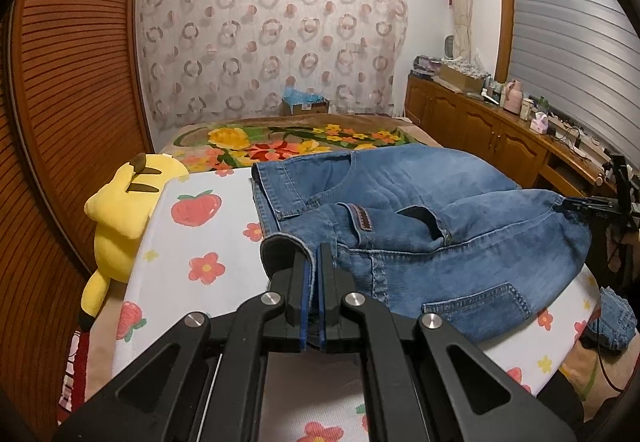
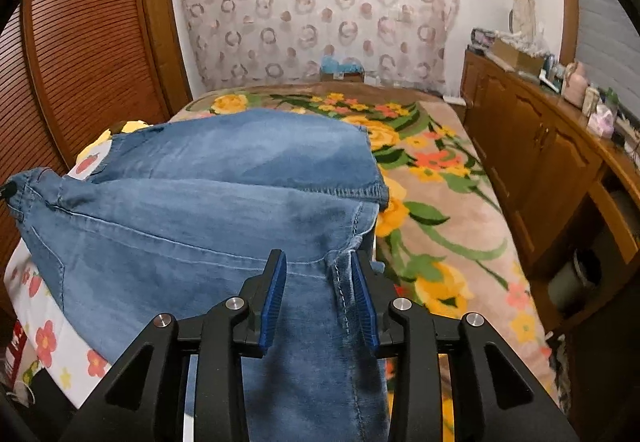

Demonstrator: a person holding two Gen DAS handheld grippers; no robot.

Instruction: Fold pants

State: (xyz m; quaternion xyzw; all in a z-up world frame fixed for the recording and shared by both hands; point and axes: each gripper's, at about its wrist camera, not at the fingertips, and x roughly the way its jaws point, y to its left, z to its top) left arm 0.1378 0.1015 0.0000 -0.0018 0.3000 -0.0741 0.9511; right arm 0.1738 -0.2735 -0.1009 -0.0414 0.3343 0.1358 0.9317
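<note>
With the left gripper [image 1: 314, 274] clenched on the jeans' [image 1: 420, 226] waistband on the bed [image 2: 440, 202] and the right gripper [image 2: 320, 282] released astride a seam, the fold could slump sideways.

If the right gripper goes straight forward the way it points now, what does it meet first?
Most likely the jeans. The right gripper has its jaws open over the denim, and the folded cloth rises directly ahead. Depth is unclear in this view, so how soon is uncertain.

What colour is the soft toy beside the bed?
Yellow, with dark-tipped ears: the soft toy shows best in the left wrist view.
</note>
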